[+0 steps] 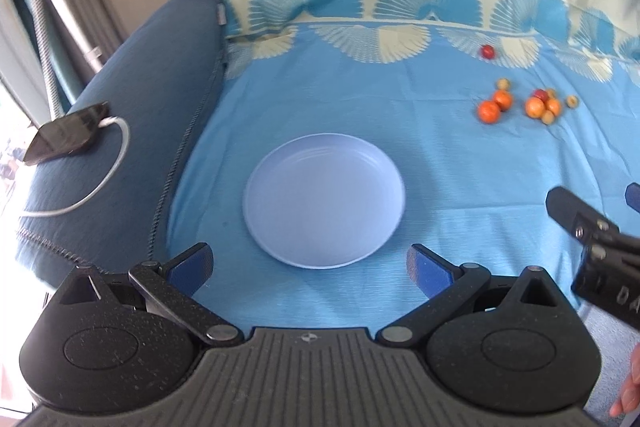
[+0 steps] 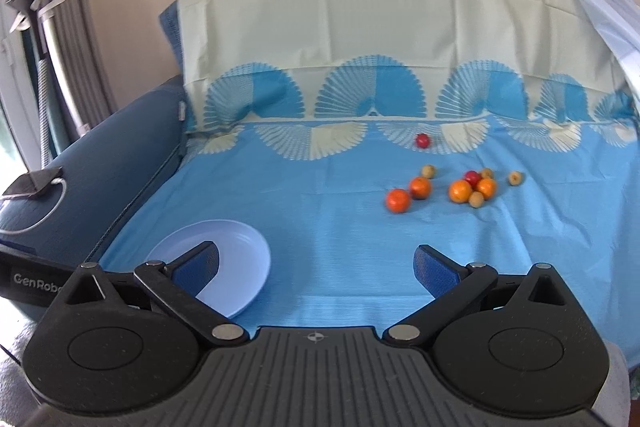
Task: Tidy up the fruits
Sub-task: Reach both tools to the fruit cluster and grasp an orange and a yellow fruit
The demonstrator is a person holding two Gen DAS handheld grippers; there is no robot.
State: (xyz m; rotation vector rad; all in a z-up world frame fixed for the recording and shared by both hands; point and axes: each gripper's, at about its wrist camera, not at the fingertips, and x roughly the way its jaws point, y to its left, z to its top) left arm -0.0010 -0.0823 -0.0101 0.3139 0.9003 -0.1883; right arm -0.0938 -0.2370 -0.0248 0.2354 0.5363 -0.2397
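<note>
Both grippers are just hovering over the blue sheet (image 2: pixel 340 267) on the sofa, fingers spread wide and holding nothing — left gripper (image 1: pixel 310 267) sitting right over the empty pale plate (image 1: pixel 324 205), right gripper (image 2: pixel 316 267) facing the fruits (image 2: pixel 452 187). Those are lying loose in a cluster well apart from the plate — oranges, a couple of red ones, some small tan ones.
</note>
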